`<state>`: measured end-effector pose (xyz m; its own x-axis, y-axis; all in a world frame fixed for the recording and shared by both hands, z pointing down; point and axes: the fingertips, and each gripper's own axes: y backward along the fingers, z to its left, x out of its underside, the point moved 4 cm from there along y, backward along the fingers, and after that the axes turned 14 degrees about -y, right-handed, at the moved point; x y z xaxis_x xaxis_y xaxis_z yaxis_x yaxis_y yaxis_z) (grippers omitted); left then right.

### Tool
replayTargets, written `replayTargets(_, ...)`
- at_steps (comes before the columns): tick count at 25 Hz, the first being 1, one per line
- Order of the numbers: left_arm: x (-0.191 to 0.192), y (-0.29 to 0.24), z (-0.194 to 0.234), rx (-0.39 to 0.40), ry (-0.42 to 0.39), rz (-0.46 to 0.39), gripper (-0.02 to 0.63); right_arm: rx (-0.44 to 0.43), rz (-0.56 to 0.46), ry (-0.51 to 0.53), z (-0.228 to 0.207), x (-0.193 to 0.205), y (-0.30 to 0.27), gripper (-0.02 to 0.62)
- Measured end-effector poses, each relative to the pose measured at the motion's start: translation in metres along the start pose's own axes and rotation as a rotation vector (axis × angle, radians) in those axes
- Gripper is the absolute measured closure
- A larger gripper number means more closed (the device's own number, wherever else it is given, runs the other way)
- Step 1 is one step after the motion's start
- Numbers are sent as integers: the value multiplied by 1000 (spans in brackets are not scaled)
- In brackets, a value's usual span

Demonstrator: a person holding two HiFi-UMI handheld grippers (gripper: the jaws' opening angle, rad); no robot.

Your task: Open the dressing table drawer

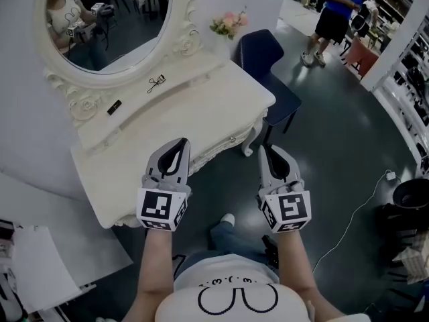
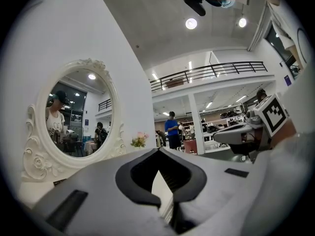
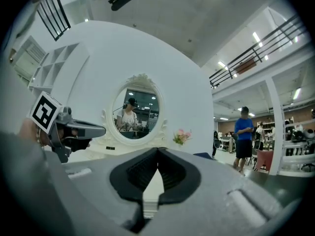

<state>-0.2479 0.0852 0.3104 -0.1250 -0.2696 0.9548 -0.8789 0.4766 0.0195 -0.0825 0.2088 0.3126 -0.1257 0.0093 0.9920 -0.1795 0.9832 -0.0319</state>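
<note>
The white dressing table [image 1: 201,102] stands ahead of me, under an oval mirror [image 1: 107,19]. Its drawer front [image 1: 209,149] runs along the edge that faces me and is closed, with a small handle [image 1: 233,138]. My left gripper [image 1: 181,142] hovers level just over that front edge, shut with nothing between its jaws. My right gripper [image 1: 264,148] hangs beside the table's right corner over the floor, also shut and empty. The left gripper view shows its jaw tips [image 2: 158,150] meeting. In the right gripper view the tips [image 3: 157,150] meet too, with the left gripper [image 3: 69,129] off to the side.
An eyelash curler [image 1: 156,82] and a small black item [image 1: 114,106] lie on the tabletop, with pink flowers [image 1: 228,24] at its back corner. A dark blue chair [image 1: 268,66] stands to the right. A person in blue [image 1: 335,12] stands far off. A cable [image 1: 362,206] crosses the floor.
</note>
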Motion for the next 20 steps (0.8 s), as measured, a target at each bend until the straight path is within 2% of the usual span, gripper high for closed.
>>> replayTargets(6,13,-77,9,-51,45,16,607,-7,13,18,-54,-7,-49,597)
replayTargets(20,41,-181,7,-42,85,57,607,21,53,-9,-128,9,-110,597)
